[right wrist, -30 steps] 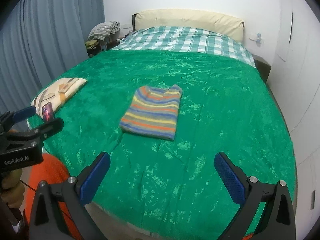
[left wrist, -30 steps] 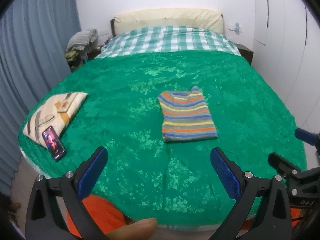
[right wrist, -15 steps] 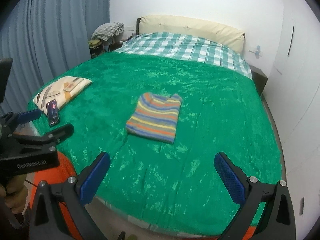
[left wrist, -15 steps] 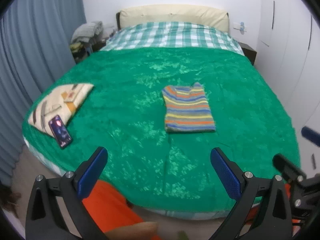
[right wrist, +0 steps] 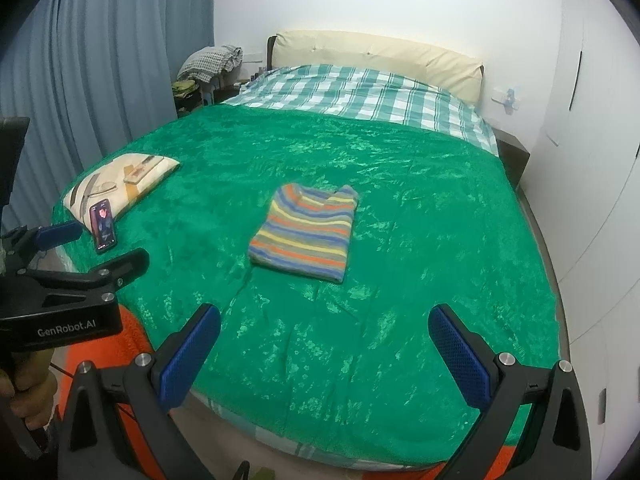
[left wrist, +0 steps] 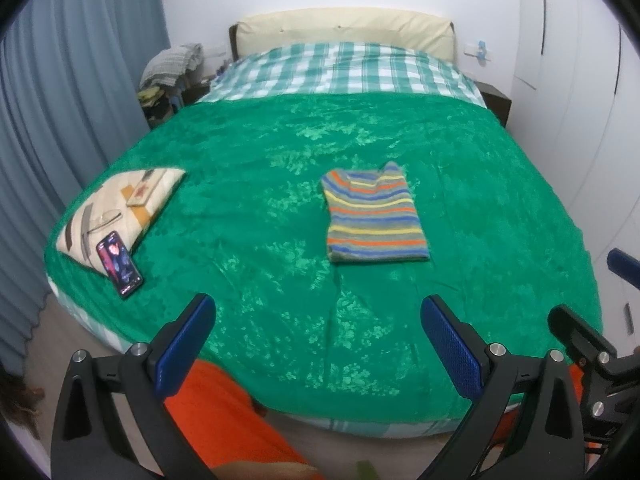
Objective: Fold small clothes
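I hold my left gripper (left wrist: 316, 344) off the near edge of the bed, its blue-padded jaws spread wide with nothing between them; my right gripper (right wrist: 324, 352) hangs beside it in the same way, jaws apart and empty, also short of the mattress. The striped shirt (left wrist: 374, 218) lies folded into a neat rectangle near the middle of the green blanket (left wrist: 280, 160), well apart from both grippers; its long axis runs from the foot of the bed toward the headboard (left wrist: 344, 26), with the collar end pointing at the headboard and the folded hem toward me; from my right wrist view the shirt (right wrist: 306, 232) sits slightly turned, the collar end leaning to the right. Off on my left side a cream pillow (left wrist: 120, 208) rests at the blanket's edge; a phone (left wrist: 119, 263) with its screen lit leans against the pillow's near corner. Beyond the blanket a checked sheet (left wrist: 344, 68) covers the head of the bed.
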`<state>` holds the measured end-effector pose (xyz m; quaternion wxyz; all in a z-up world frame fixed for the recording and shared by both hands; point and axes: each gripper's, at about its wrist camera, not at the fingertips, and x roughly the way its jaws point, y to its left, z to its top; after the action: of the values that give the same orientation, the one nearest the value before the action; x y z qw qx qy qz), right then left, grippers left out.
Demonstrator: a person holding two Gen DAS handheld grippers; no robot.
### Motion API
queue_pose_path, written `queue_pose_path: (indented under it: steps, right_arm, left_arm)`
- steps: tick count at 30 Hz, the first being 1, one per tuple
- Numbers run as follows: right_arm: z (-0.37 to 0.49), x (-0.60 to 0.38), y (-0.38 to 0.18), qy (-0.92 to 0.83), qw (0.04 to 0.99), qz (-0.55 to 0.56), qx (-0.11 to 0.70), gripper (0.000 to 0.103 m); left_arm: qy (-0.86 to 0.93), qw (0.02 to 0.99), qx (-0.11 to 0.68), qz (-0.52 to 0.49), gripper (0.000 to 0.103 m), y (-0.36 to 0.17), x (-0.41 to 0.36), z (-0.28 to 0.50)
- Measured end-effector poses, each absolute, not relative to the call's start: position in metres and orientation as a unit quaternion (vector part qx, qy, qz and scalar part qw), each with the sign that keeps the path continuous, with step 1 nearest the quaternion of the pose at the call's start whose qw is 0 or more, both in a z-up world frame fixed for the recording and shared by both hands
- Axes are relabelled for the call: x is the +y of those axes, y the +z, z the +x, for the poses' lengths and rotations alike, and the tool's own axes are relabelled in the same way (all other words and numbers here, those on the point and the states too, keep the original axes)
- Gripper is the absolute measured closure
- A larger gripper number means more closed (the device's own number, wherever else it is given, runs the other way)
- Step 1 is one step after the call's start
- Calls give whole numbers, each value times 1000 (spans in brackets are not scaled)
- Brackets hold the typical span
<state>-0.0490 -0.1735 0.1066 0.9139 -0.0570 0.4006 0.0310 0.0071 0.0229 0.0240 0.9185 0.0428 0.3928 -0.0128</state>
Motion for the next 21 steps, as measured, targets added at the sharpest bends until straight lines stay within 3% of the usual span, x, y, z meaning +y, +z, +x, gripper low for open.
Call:
queue_pose_path:
  steps: [21]
  right_arm:
    - [-47,-177,110,26,916,-63,396,1]
  left_arm:
    - [-15,919,392,46,0,23,20,4]
